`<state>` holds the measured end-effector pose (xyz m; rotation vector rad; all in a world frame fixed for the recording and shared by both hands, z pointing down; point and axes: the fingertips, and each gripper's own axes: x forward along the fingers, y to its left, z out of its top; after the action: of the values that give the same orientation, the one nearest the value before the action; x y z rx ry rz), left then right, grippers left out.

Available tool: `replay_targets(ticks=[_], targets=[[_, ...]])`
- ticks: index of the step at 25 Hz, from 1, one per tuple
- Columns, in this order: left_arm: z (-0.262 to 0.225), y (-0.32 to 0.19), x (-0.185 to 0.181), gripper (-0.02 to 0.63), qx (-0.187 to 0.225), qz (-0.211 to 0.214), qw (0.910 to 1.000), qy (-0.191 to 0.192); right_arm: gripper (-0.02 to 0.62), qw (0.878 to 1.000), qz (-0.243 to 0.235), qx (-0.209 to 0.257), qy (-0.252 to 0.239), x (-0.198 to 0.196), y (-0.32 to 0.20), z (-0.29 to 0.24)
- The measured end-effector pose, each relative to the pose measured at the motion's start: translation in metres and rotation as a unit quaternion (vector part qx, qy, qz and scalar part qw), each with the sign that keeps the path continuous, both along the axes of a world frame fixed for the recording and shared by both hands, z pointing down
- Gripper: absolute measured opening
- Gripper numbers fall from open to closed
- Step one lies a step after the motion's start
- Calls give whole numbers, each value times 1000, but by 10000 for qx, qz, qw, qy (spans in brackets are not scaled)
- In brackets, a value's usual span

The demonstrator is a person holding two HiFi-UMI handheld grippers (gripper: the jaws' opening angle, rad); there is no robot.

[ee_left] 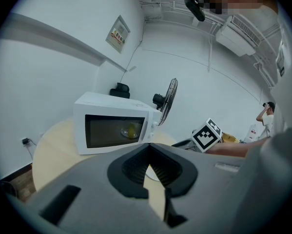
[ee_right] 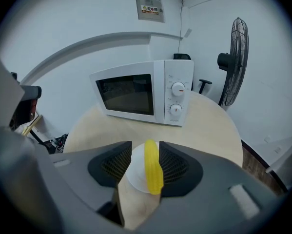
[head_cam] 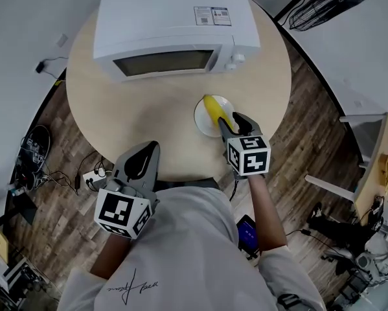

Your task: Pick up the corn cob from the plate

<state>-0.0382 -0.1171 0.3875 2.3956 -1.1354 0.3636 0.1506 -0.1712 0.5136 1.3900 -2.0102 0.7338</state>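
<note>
Plainly the corn cob (head_cam: 216, 111) lies across a white plate (head_cam: 199, 118) on the round desk (head_cam: 148, 109), just in front of the microwave (head_cam: 174, 24). It rests flat, one end toward the microwave and the other overhanging the plate's near rim.

The right gripper (head_cam: 232, 122) is at that near end with its jaws apart, one on each side of the cob. In the right gripper view the cob (ee_right: 153, 172) sits close against the right pad, perhaps brushing it, with a clear gap to the left pad, so nothing is clamped yet. The left gripper (head_cam: 145, 154) hangs at the near edge of the desk, well apart from the plate. Its jaws are drawn together at the tips, with nothing between them.

As a judgement, the cob should be light and stiff, so it will not sag when lifted by one part. It is round and tapered with a bumpy kernel surface (likely smooth plastic if it is a toy, though I cannot tell). That shape may roll or squirt out under a squeeze near the narrow tip.

A hold across the thicker body, a little in from the near end, looks safest. The pads should be square to its sides and the cob centred between them before they close. The plate is light too and could slide or tip if a jaw catches its rim.
</note>
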Motion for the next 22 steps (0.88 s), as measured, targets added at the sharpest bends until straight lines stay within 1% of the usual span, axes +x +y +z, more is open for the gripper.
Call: replay_targets(ticks=[12,22], targets=[[5,-1,-7,-9,-80,-179,9998,-11,209,9991,-231,-299,200,-1,-12,34],[7,-4,-10,-9,-141,-232,9996,13,222,9968,-388,-604,348,-1,-19,57]])
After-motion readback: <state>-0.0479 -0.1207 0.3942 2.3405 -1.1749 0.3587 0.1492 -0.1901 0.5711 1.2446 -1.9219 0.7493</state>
